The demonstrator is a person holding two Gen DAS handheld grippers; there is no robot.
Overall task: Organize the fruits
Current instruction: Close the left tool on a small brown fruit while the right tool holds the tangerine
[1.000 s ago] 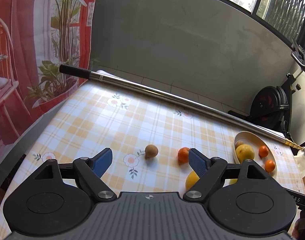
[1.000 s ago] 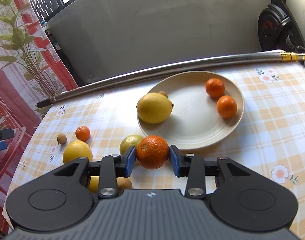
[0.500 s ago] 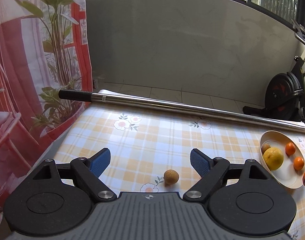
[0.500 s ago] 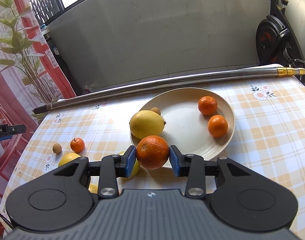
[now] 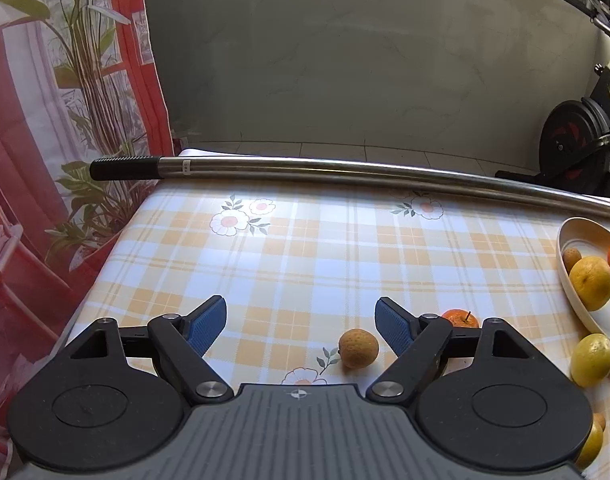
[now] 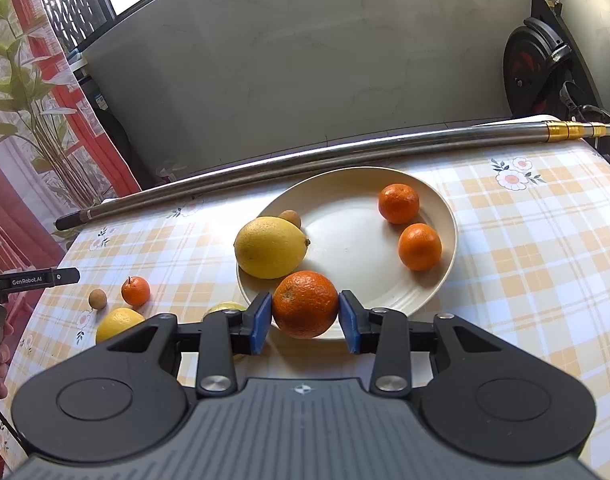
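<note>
I have the big orange [image 6: 305,304] clamped between the blue pads of my right tool [image 6: 305,317], held over the near rim of the cream plate [image 6: 449,248]. In the plate sit a large lemon [image 6: 269,247], a small brown fruit [image 6: 291,218] behind it, and two mandarins [image 6: 398,203] on the right side. On the checked counter [image 5: 305,256] to the left of the plate lie a small stemmed mandarin [image 6: 135,291], a little brown longan [image 5: 358,348] and a yellow lemon [image 6: 115,322]. My left tool [image 5: 301,324] has its jaws wide apart, though they have just been closing a little; the longan sits low between them, near the right pad, untouched. A steel pole [image 5: 345,170] lies across the far edge of the counter.
</note>
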